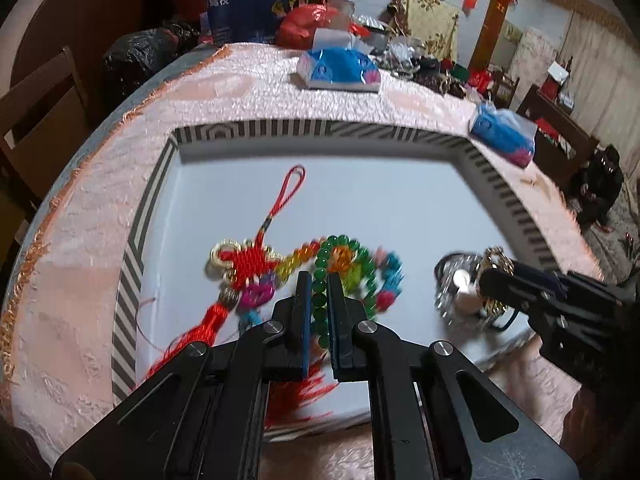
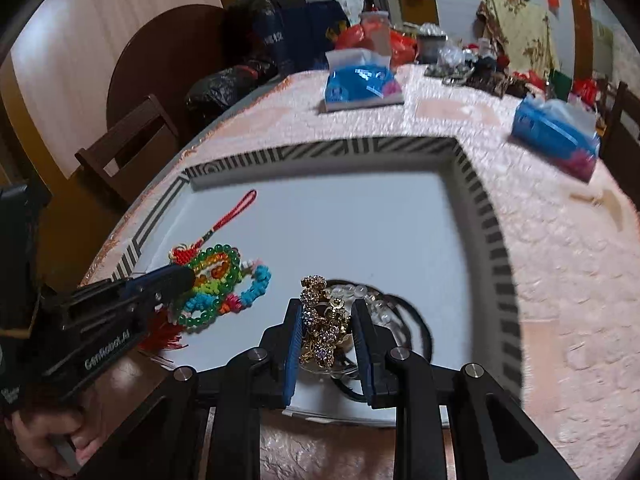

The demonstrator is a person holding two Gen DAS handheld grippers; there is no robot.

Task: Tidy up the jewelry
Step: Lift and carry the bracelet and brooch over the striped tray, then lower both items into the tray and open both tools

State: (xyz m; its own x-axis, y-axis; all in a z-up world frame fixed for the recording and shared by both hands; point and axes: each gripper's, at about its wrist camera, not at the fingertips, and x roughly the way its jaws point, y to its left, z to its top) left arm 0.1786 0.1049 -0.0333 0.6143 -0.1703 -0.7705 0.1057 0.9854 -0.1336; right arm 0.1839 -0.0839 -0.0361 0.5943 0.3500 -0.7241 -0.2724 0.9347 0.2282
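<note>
A white tray [image 1: 360, 200] with a striped rim lies on the pink tablecloth. In it lie a red knot tassel [image 1: 248, 264], a green bead bracelet [image 1: 324, 276], rainbow beads and a blue bracelet [image 1: 394, 272]. My left gripper [image 1: 319, 284] is shut on the green bead bracelet. My right gripper [image 2: 326, 320] is shut on a gold rhinestone bracelet [image 2: 320, 320], above clear beads and a black band [image 2: 416, 320]. The right gripper also shows in the left wrist view [image 1: 496, 276], and the left gripper in the right wrist view [image 2: 180, 278].
Two blue tissue packs [image 2: 360, 84] [image 2: 556, 136] lie on the table beyond the tray. Bags, bottles and clutter stand at the far edge [image 1: 308, 24]. A wooden chair [image 2: 124, 140] stands at the left.
</note>
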